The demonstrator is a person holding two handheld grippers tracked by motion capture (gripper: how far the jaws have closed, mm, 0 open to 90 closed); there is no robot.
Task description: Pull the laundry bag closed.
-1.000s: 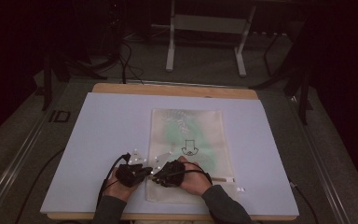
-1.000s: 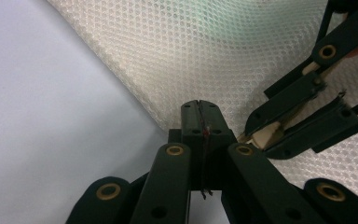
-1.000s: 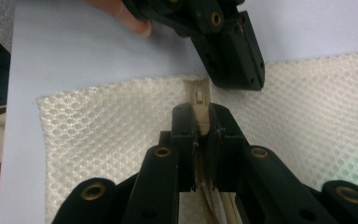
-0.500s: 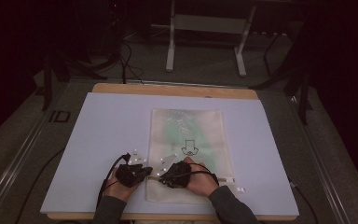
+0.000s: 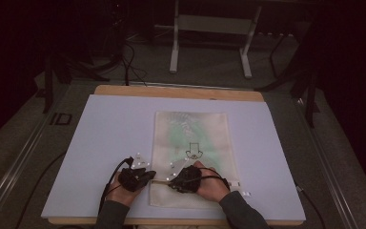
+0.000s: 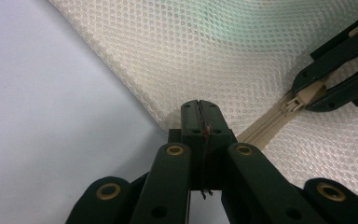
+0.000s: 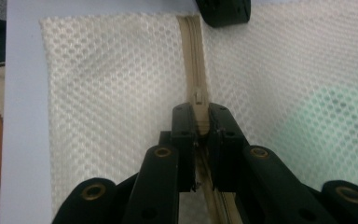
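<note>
My left gripper [image 6: 200, 109] has its jaws pressed fully together, pinching the corner edge of the mesh bag [image 6: 205, 51] right where the zip [image 6: 265, 126] ends. My right gripper [image 7: 200, 116] is nearly closed, its jaws squeezing the zip slider [image 7: 199, 99] between them; I see that same grip from the left gripper view, where the right gripper's jaws [image 6: 328, 77] clamp the beige slider [image 6: 307, 95]. From above, both grippers sit close together at the near end of the bag [image 5: 190, 143], the left gripper [image 5: 145, 175] at its near left corner and the right gripper [image 5: 176, 177] just beside it on the zip line. The bag lies flat on the white board [image 5: 100, 138], lengthwise away from me, with a green patch showing through the mesh and a black arrow mark [image 5: 192, 151] near its middle. The board rests on a wooden table [image 5: 176, 90]. Beyond the table a metal stand [image 5: 209, 28] sits on the dark floor; nothing lies between the grippers and the bag
</note>
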